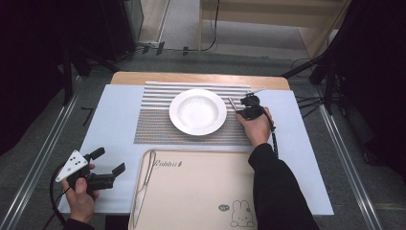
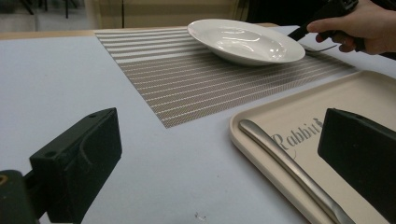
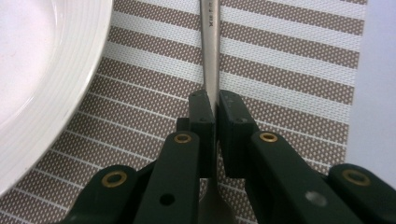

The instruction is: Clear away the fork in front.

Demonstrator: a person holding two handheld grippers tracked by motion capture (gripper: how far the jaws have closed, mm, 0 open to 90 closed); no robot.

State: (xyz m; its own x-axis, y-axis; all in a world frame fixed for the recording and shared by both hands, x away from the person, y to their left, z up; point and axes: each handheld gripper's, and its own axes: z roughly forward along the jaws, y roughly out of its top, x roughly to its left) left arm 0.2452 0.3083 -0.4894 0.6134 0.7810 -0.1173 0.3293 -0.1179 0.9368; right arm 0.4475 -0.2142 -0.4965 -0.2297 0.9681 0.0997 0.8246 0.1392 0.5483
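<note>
A white deep plate (image 1: 197, 111) (image 2: 247, 39) (image 3: 37, 70) rests on a striped placemat (image 1: 153, 124) (image 2: 196, 79) (image 3: 289, 70). Just right of the plate, my right gripper (image 1: 241, 109) (image 3: 217, 105) (image 2: 303, 31) is shut on the handle of a metal utensil (image 1: 231, 102) (image 3: 210, 42), low over the mat. A table knife (image 1: 143, 187) (image 2: 289, 168) lies along the left side of a beige tray (image 1: 201, 191) (image 2: 373, 93). My left gripper (image 1: 109, 160) (image 2: 217, 130) stands open and holds nothing, left of the tray, near the knife's handle end.
A white sheet (image 1: 110, 120) covers most of the wooden table (image 1: 191, 76). The tray bears a rabbit print (image 1: 239, 213) at its near right. Dark stands and cables flank the table on the floor (image 1: 330, 96).
</note>
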